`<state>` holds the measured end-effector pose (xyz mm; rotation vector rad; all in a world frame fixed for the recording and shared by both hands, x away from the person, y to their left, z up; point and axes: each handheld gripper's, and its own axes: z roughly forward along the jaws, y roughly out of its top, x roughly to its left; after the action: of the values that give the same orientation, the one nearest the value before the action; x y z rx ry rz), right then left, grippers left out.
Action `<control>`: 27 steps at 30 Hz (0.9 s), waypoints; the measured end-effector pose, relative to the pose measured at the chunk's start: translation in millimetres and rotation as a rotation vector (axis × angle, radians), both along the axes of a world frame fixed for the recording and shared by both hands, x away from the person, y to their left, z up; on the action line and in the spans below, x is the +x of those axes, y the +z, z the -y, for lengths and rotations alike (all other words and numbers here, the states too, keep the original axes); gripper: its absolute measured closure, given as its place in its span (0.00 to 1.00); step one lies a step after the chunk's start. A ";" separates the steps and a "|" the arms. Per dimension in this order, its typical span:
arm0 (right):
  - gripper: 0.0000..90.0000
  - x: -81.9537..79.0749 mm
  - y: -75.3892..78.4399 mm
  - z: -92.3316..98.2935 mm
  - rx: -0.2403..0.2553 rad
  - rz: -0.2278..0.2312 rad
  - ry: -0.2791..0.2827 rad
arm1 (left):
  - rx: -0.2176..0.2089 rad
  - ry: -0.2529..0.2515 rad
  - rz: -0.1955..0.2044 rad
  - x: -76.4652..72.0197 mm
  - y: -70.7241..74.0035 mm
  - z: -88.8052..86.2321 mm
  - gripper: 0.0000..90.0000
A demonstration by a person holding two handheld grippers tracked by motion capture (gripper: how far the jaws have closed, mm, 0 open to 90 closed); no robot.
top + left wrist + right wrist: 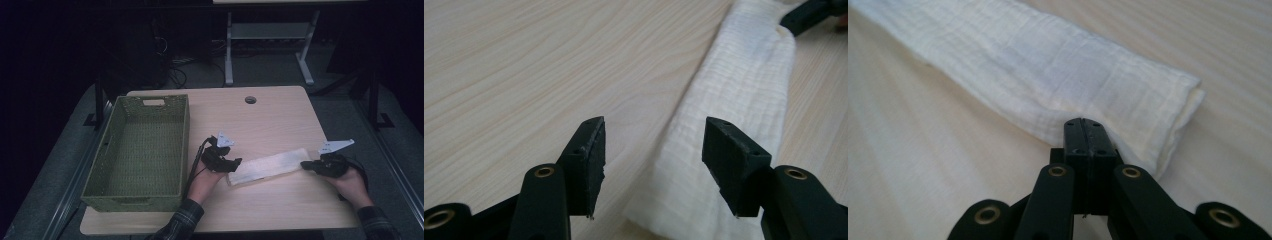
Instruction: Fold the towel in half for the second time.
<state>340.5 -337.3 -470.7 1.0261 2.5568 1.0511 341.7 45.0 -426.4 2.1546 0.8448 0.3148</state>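
High view: folded white cloth (pixel 267 166) lies lengthwise between your grippers, near worktop (pixel 280 120) front edge. Left gripper (pixel 234 163) fingers released, straddling near end; right gripper (pixel 306 164) fingers clenched, empty, touching far end.

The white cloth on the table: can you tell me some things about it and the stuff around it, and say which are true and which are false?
1. The white cloth lies folded into a long strip on the table. True.
2. The cloth is inside the green basket. False: the basket has nothing in it, and the cloth lies on the table beside it.
3. The left hand-held gripper has its jaws apart, with the near end of the cloth between them. True.
4. The right hand-held gripper is wide open. False: its jaws are shut together at the cloth's edge.
5. The basket stands to the right of both hands. False: in the high view it stands at the left.
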 end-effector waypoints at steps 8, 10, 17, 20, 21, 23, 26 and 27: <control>1.00 39.3 -0.4 -16.9 -0.010 0.014 -0.007 | -0.006 -0.004 -0.011 -1.3 -1.4 1.1 0.47; 1.00 46.1 -0.4 -20.9 -0.014 0.021 -0.004 | -0.003 -0.012 -0.004 -1.3 -1.0 0.8 0.47; 1.00 59.4 -1.6 -24.3 0.000 0.030 -0.006 | -0.004 -0.013 -0.011 -1.1 -2.4 1.6 0.48; 1.00 54.2 2.4 -22.6 0.016 0.043 -0.007 | 0.000 -0.018 -0.014 -1.4 -5.2 4.2 0.52; 0.99 51.5 4.3 -21.1 0.015 0.051 -0.009 | 0.008 -0.026 -0.011 -0.9 -6.6 4.9 0.56; 0.96 45.9 7.6 -18.5 0.027 0.056 -0.011 | 0.028 -0.028 -0.005 0.3 -9.4 6.5 0.64; 0.88 36.0 11.7 -13.1 0.031 0.064 -0.013 | 0.073 -0.016 -0.009 4.5 -15.0 8.4 0.81; 0.87 33.0 12.4 -12.0 0.036 0.067 -0.019 | 0.078 -0.011 -0.015 6.1 -16.8 8.3 0.87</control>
<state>373.4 -325.3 -458.3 1.0045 2.4796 1.1116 347.8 36.7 -443.2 2.2358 0.8410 0.3317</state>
